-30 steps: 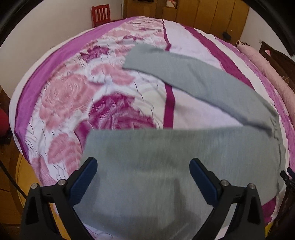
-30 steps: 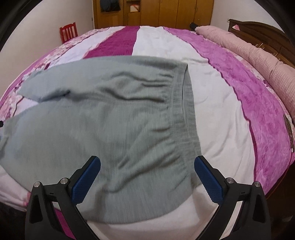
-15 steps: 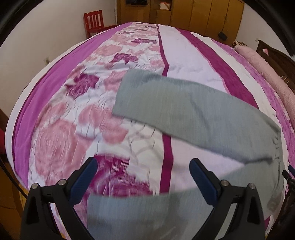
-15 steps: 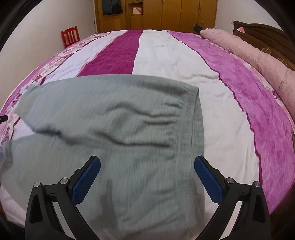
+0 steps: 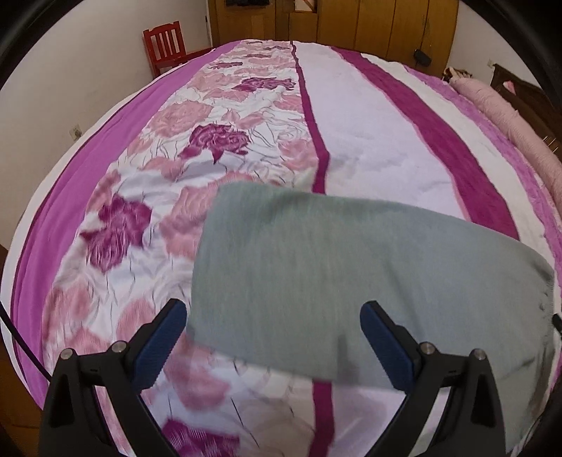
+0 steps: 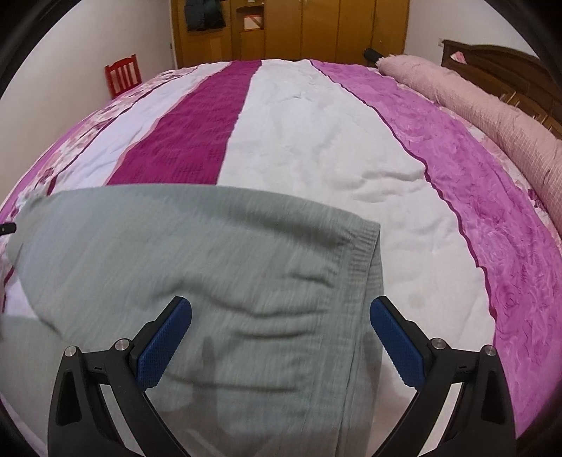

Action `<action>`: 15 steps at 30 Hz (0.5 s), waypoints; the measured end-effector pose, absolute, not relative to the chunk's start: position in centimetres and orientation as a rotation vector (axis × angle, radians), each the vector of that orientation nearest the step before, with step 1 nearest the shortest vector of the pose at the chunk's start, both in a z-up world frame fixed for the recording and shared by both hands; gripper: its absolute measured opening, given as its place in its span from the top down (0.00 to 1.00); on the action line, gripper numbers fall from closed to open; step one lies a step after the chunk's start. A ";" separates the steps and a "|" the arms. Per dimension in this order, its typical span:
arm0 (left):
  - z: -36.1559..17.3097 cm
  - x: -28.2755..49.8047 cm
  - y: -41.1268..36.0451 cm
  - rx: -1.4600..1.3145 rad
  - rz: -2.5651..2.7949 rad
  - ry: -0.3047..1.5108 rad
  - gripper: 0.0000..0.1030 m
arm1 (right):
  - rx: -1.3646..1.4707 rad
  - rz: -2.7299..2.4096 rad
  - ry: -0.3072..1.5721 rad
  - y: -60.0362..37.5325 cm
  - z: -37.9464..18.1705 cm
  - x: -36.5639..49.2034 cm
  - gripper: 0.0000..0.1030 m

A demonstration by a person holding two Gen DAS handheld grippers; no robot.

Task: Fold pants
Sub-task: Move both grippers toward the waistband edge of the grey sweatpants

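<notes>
Change: both wrist views sit farther forward than a second ago; the near pant leg that filled the bottom of the left view is gone from it, and the far leg now lies between the left fingers.
Bed (image 5: pixel 368 147): fills both views, covered by a spread with rose print on the left, then white and magenta stripes running near to far.
Pants (image 6: pixel 217 281): grey knit, lying flat on the bed at its near side; in the right view the ribbed waistband (image 6: pixel 361 281) runs near to far at the right edge of the cloth, with soft wrinkles left of it.
Pant leg (image 5: pixel 333 281): in the left view it stretches from centre to the right edge, its cuff end towards the left over the rose print.
Bolster (image 6: pixel 491 116): long pink roll on the far right edge of the bed, beside the dark wooden headboard (image 6: pixel 509 66).
Wardrobe (image 6: pixel 316 28): yellow wood, along the far wall.
Red chair (image 5: pixel 165 45): far left, against the white wall.
Left gripper (image 5: pixel 274 337): fingers spread wide, blue pads (image 5: pixel 161 348) apart, holding nothing, above the leg's near edge.
Right gripper (image 6: pixel 281 337): fingers spread wide, holding nothing, above the waist area, the waistband just inside its right finger.
</notes>
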State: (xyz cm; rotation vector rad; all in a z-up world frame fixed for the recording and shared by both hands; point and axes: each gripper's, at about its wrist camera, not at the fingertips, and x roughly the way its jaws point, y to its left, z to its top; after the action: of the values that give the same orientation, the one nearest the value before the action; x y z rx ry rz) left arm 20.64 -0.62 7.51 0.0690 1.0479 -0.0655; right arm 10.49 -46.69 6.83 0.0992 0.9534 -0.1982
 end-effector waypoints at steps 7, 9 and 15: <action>6.3 24.5 -0.5 0.059 -0.061 1.076 0.02 | 0.087 -0.217 0.945 -48.4 6.4 13.4 0.00; 6.0 25.6 -0.4 0.041 -0.065 1.087 0.02 | 0.079 -0.218 0.939 -48.8 6.4 14.2 0.00; 4.9 28.6 -0.2 0.042 -0.069 1.089 0.02 | 0.082 -0.218 0.947 -49.8 5.8 17.2 0.00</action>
State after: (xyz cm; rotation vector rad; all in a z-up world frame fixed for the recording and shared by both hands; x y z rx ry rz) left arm 28.64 -0.24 4.89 0.0418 1.0892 -0.0685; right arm 17.17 -49.83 5.77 0.0819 0.9473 -0.2176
